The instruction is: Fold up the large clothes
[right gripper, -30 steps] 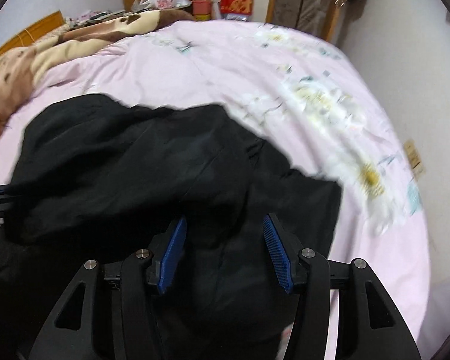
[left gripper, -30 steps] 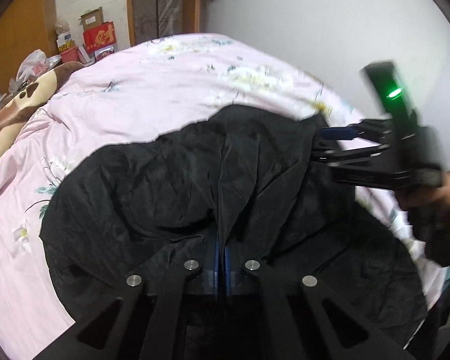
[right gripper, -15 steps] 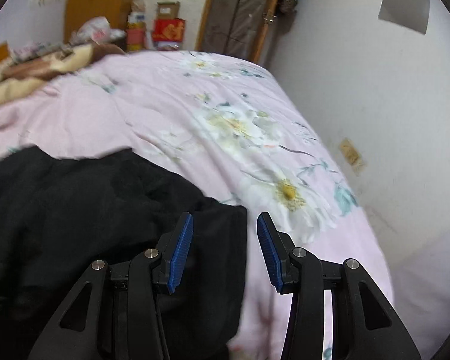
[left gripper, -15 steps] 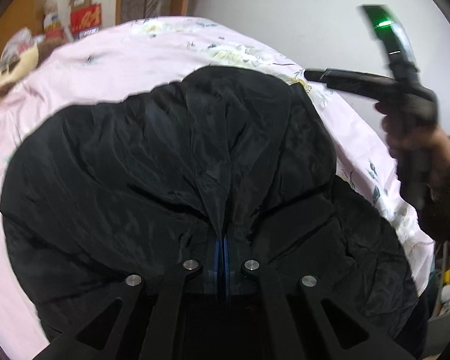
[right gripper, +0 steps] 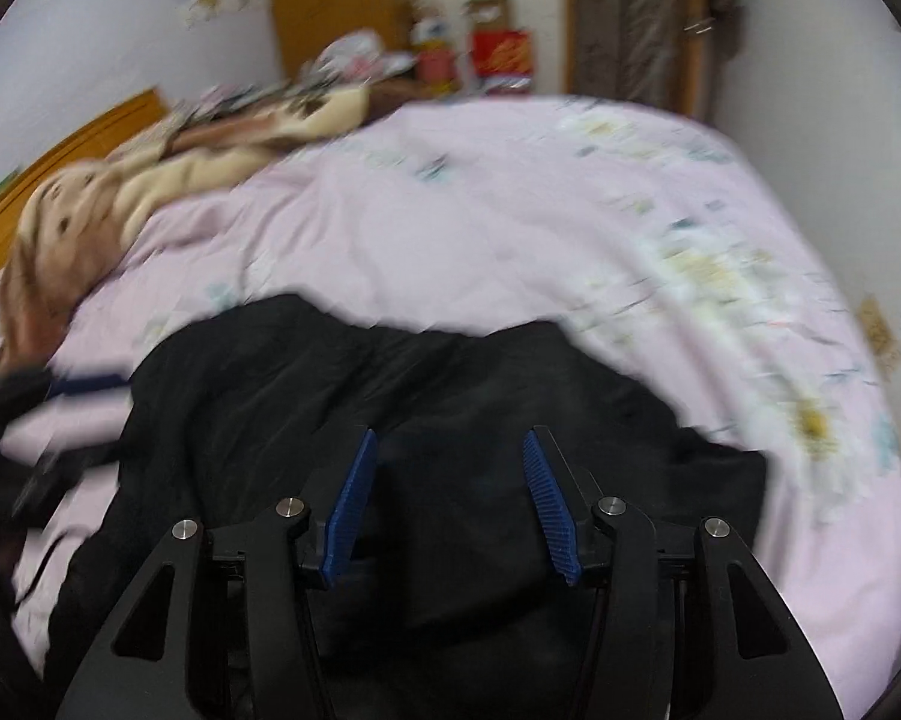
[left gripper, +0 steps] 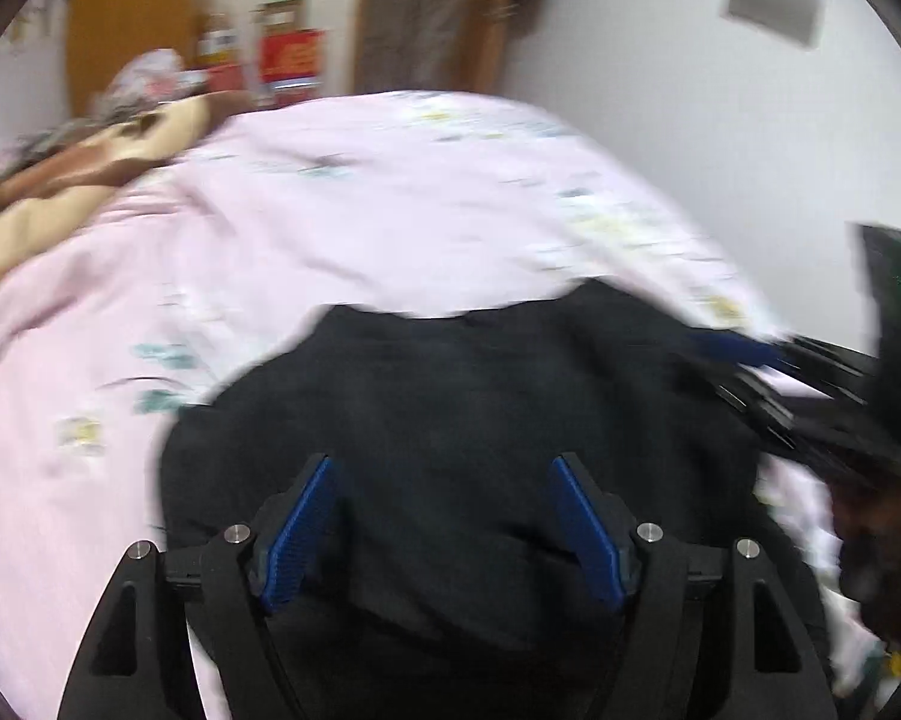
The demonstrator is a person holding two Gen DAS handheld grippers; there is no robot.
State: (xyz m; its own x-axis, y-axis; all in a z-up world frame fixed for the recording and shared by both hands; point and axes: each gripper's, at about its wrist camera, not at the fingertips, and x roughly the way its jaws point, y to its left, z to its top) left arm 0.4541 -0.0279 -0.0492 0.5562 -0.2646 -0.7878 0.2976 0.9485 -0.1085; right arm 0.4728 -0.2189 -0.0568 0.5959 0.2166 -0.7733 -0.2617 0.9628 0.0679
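A large black garment [left gripper: 480, 408] lies bunched on the pink flowered bedcover [left gripper: 330, 228]. My left gripper [left gripper: 443, 462] hovers over its near part with the jaws opening wide; the cloth lies below them and the blue pads [left gripper: 297, 534] press on nothing. In the right wrist view, the same garment [right gripper: 390, 396] spreads under my right gripper [right gripper: 449, 435], whose jaws are opening a little and hold nothing. Each gripper shows blurred in the other's view: the right gripper [left gripper: 714, 366] at the garment's right edge, the left gripper [right gripper: 78, 420] at its left edge.
A brown and beige blanket [right gripper: 150, 180] is heaped at the bed's far left by a wooden headboard [right gripper: 90, 138]. Red boxes [left gripper: 288, 60] stand beyond the bed near a door. A white wall [left gripper: 690, 120] runs close along the bed's right side. A person's hand [left gripper: 882, 534] holds the right gripper.
My left gripper let go of the pinched black fold and opened wide; the garment dropped onto the bed. My right gripper swung back from the bed's right edge to over the garment.
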